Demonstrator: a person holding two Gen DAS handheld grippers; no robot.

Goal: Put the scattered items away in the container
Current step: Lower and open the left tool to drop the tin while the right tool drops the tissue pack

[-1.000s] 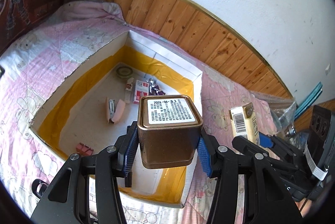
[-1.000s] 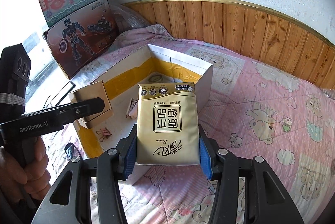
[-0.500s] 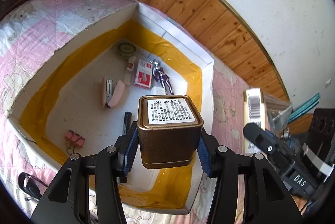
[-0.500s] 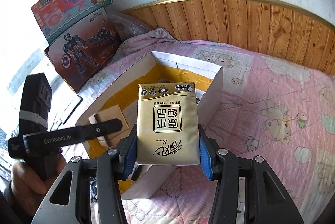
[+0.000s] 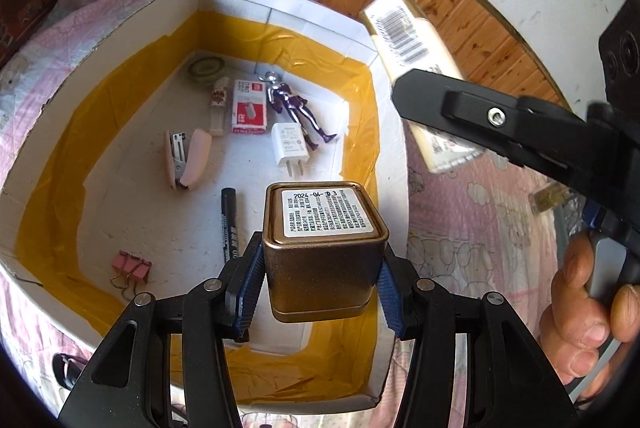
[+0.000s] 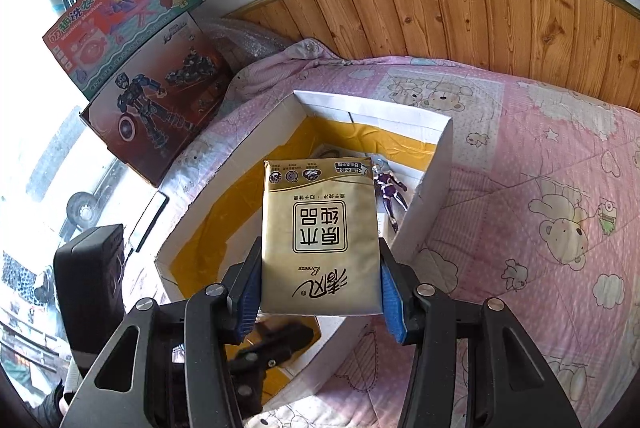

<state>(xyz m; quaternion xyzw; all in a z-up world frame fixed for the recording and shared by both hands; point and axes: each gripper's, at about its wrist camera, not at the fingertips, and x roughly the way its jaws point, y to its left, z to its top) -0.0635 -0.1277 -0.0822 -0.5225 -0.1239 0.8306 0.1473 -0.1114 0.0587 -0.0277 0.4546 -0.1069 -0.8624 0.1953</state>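
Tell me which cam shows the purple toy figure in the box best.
Left wrist view: the toy figure lies in full view on the floor of the box, beside a charger. In the right wrist view the tissue pack hides part of it.

A bronze square tin [image 5: 323, 252] and a gold tissue pack [image 6: 320, 236] hang over the yellow-taped white box [image 5: 100, 39].
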